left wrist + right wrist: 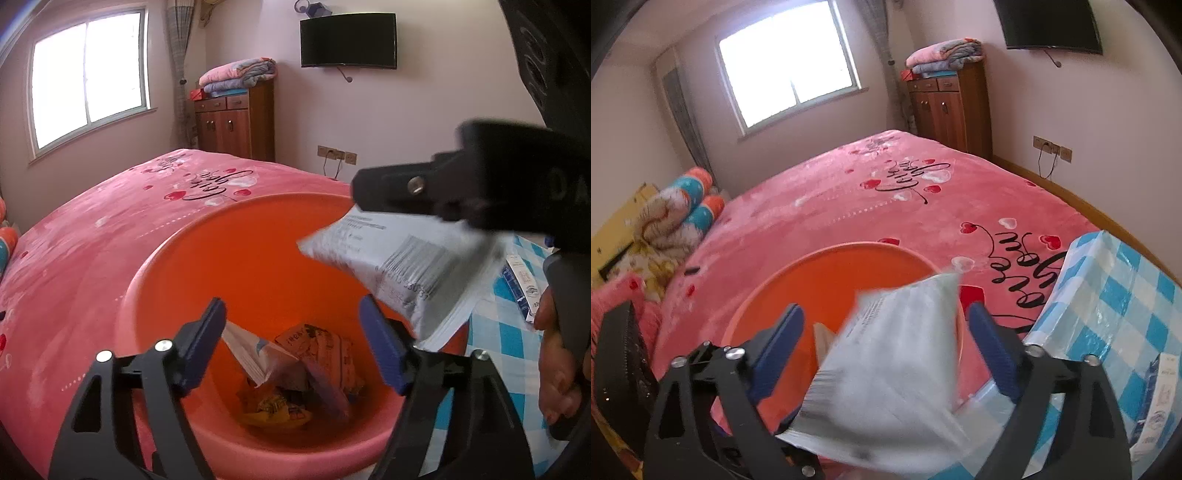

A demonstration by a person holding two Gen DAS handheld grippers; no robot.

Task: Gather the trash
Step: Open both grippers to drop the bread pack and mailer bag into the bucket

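Left wrist view: left gripper (293,343) hangs over the mouth of the round orange plastic bin (236,254), its blue-padded jaws spread wide with nothing between them. Bin bottom already holds crumpled wrappers and cartons (295,376). From the right, the right gripper (373,199) reaches in above the bin's right rim; a grey plastic mailer bag with a barcode label (391,273) sits just below its black finger, blurred, part over the bin opening and part over the rim. A blue-and-white carton (519,284) lies on the blue checked cloth (491,369) beside the bin, not yet collected. Right wrist view: the same mailer bag (886,369) fills the gap between the right gripper's (886,350) fingers, but the blue pads stand well apart and neither visibly presses it; the bag is motion-blurred, so it looks released and dropping. Judgement: step in hand is the drop into the bin (827,273). To do it well, keep the jaws wide and centred over the opening so the bag clears the near rim. The pink heart-print bedspread (871,206) lies behind.
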